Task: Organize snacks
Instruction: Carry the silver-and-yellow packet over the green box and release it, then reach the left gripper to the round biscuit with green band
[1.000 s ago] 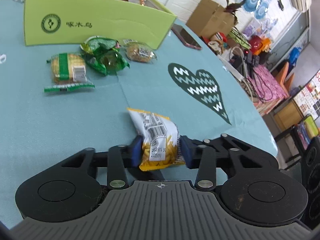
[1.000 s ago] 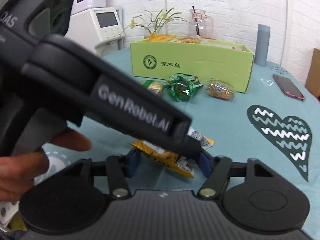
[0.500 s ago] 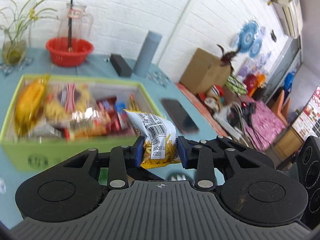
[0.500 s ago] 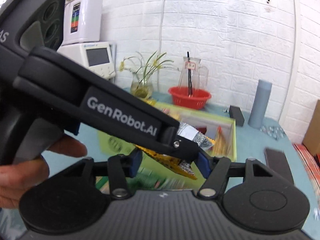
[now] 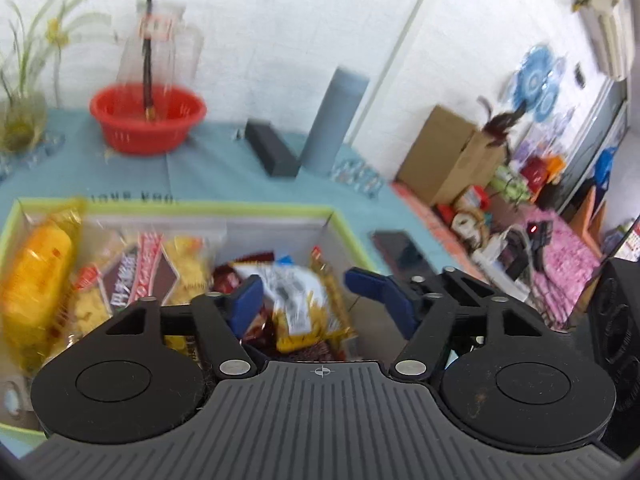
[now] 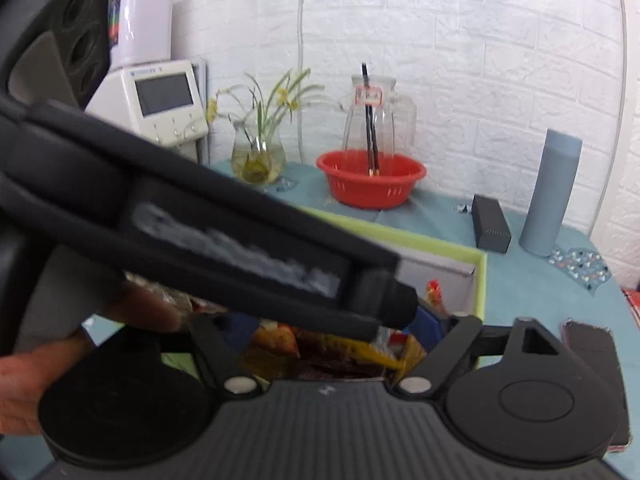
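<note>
My left gripper (image 5: 306, 288) is open above the right end of the green snack box (image 5: 344, 226). The yellow and white snack packet (image 5: 300, 304) lies free between the blue fingers, on top of other snacks in the box. Several packets fill the box, with an orange bag (image 5: 36, 276) at its left. In the right wrist view the left gripper's body (image 6: 200, 240) crosses in front and hides my right gripper's fingertips (image 6: 340, 332), which are spread wide over the same box (image 6: 480, 280). Nothing shows held between them.
Behind the box stand a red basket (image 5: 148, 116) with a glass jug, a grey cylinder (image 5: 332, 120), a black case (image 5: 272, 152) and a plant vase (image 6: 258, 156). A phone (image 5: 400, 252) lies right of the box. Cardboard box and clutter sit off the table's right edge.
My left gripper carried the yellow packet from the table up over the box and has opened, letting the packet drop among the snacks. The right gripper followed alongside.
</note>
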